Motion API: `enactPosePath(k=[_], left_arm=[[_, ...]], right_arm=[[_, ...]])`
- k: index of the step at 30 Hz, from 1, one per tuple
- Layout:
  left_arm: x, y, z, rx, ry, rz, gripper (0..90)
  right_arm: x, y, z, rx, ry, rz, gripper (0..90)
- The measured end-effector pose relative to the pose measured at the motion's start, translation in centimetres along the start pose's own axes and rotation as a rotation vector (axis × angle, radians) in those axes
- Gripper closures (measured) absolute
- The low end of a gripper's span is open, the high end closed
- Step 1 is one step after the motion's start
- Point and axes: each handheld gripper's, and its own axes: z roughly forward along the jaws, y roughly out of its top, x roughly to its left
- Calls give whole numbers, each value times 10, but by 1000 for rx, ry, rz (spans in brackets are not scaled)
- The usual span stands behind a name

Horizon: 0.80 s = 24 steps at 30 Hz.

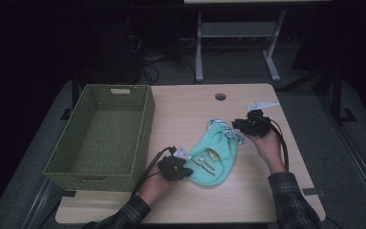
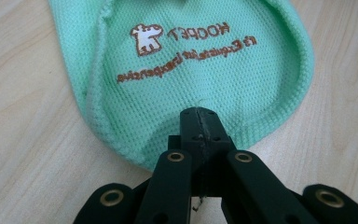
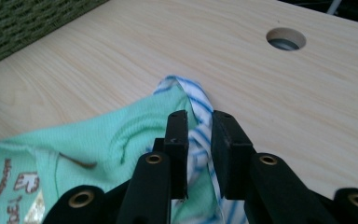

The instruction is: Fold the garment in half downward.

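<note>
1 mint-green pet garment (image 2: 186,70), lettered "HOOPET", is pinched at its hem by the closed left gripper (image 2: 199,114). Its blue-striped trim (image 3: 200,121) lies between the slightly parted right gripper (image 3: 199,128) jaws. 1 green woven basket (image 1: 100,138) stands at 9 o'clock.

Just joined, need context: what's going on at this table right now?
A person works a two-jaw gripper in each hand on a small mint-green knit garment with brown embroidered lettering, lying on the light wooden table. The left gripper is shut on the garment's rounded near edge. The right gripper has the blue-and-white striped trim at the garment's far end between its jaws, which stand slightly apart; whether they press on it is unclear. A green woven basket sits at the left with nothing in it.
</note>
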Motion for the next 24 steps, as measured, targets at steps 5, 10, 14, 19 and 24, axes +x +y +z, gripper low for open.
enactPosePath(k=[5, 10, 14, 19, 24], left_arm=[[3, 0, -1, 21, -15, 6, 897], [3, 0, -1, 22, -11, 9, 897], [3, 0, -1, 22, -13, 8, 897], [3, 0, -1, 22, -11, 9, 897], [2, 0, -1, 22, -9, 11, 897]], right_arm=[[-1, -12, -7, 8, -9, 9, 774], [-2, -25, -5, 30, -6, 13, 781], [-3, -35, 1, 59, 0, 36, 781], [-7, -41, 10, 78, 6, 53, 765], [-7, -45, 21, 103, 9, 64, 750]])
